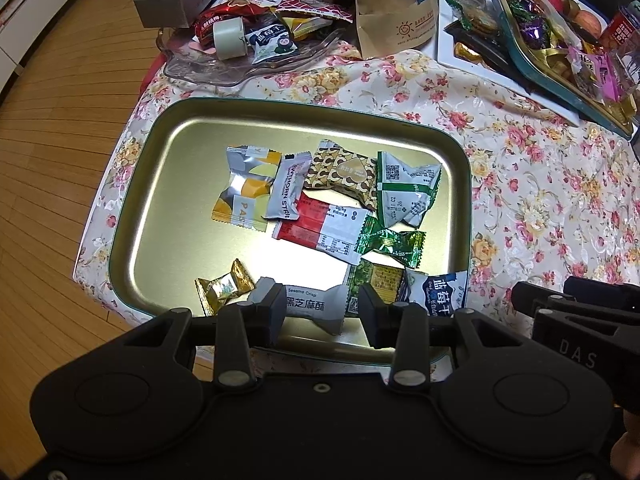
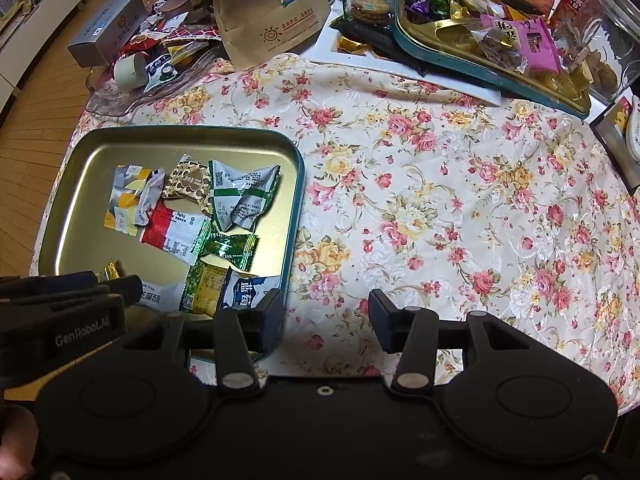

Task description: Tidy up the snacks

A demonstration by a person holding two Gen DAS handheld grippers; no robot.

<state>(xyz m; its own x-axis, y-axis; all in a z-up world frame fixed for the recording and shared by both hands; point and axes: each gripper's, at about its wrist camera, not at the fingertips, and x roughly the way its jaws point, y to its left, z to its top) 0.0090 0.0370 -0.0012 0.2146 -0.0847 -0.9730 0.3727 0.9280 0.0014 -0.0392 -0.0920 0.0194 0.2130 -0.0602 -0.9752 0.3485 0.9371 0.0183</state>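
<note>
Lying loose in the gold tray (image 1: 160,200) with the teal rim are about ten wrapped snacks, gathered there, I judge, as the sorted lot, while the unsorted heap waits on the clear glass dish (image 1: 208,68) at the far edge of the tabletop (image 2: 440,184). The red-and-white sachet (image 1: 320,228) is the longest piece; its long axis runs from upper left down to lower right across the tray. The grey sesame crisp packet (image 1: 308,304) lies crosswise near the tray's front rim. The left claw (image 1: 322,314) hovers over that packet, jaws apart, gripping nothing. The right claw (image 2: 326,318) hangs beside the tray's right rim over bare floral cloth, jaws also apart and empty.
</note>
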